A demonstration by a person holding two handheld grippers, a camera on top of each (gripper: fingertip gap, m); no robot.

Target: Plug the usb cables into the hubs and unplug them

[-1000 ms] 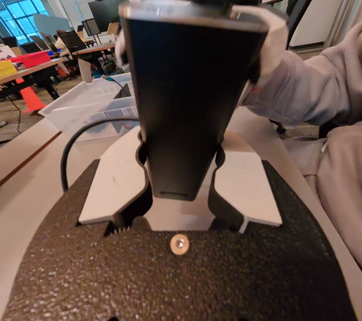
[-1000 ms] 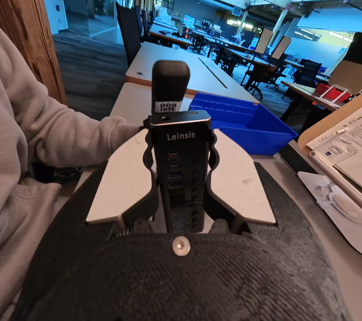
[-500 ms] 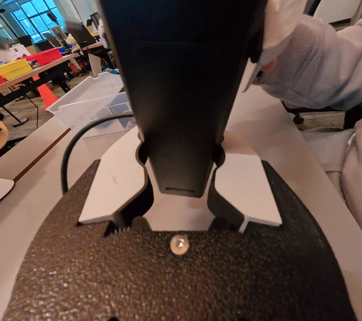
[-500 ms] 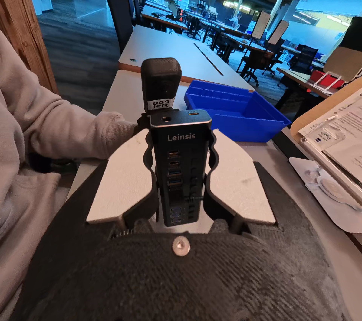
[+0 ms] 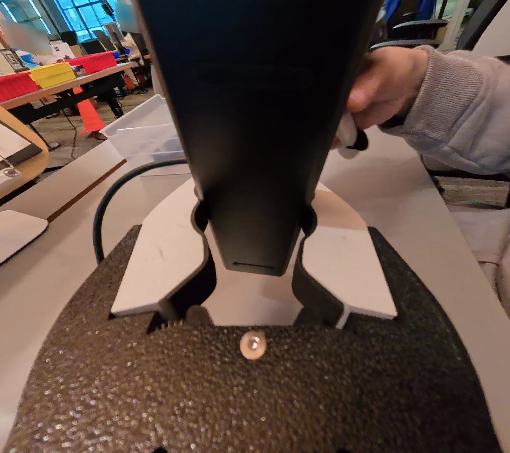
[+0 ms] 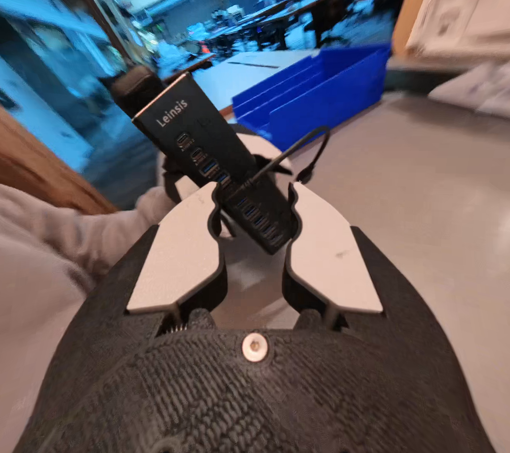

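Right gripper (image 6: 254,221) has loosened; USB hub (image 6: 220,163) now tilts left between its parted fingers. Left gripper (image 5: 254,218) clamps the hub's (image 5: 254,108) base. Thin cable (image 6: 292,152) plugged in. Blue bin (image 6: 317,100), clear bin (image 5: 146,136): contents not visible.

Left hand-held gripper (image 5: 254,218) has both fingers pressed in, clamping something dark. Right hand-held gripper (image 6: 254,207) has its jaws spread, fingers not gripping. The person's right hand (image 5: 383,86), in a grey sleeve, shows beyond, partly hidden.
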